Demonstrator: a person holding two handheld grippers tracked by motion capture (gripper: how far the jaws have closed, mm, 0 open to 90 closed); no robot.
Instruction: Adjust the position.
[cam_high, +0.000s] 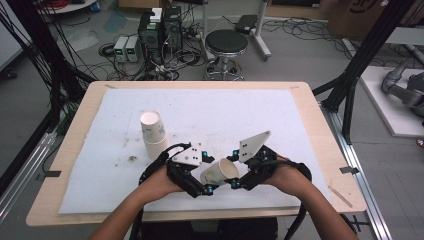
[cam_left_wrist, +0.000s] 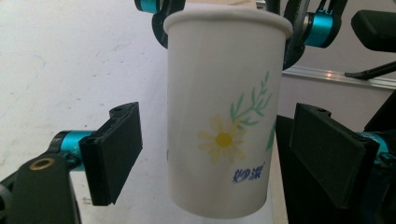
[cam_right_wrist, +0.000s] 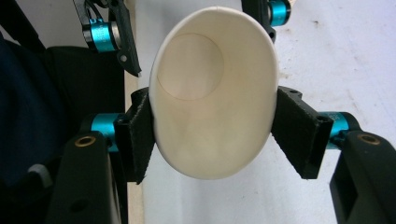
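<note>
Blue "妙洁" on paper cup (cam_left_wrist: 224, 140)

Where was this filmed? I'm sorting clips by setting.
Probably a robotics lab or workshop: computer towers amid loose cables on the floor, a stool, black framing around the padded table.

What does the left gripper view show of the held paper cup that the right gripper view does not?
The left gripper view gives the paper cup from outside: its wall with a printed yellow daisy, green sprig and blue lettering, standing between the left gripper with gaps on both sides, its pads not touching.

The right gripper view looks into the cup's open mouth to its round bottom, the rim squeezed oval by the right gripper, whose pads press both sides.

Both show the same white cup off the table's white mat, with the other gripper's blue-collared jaws beyond it.
</note>
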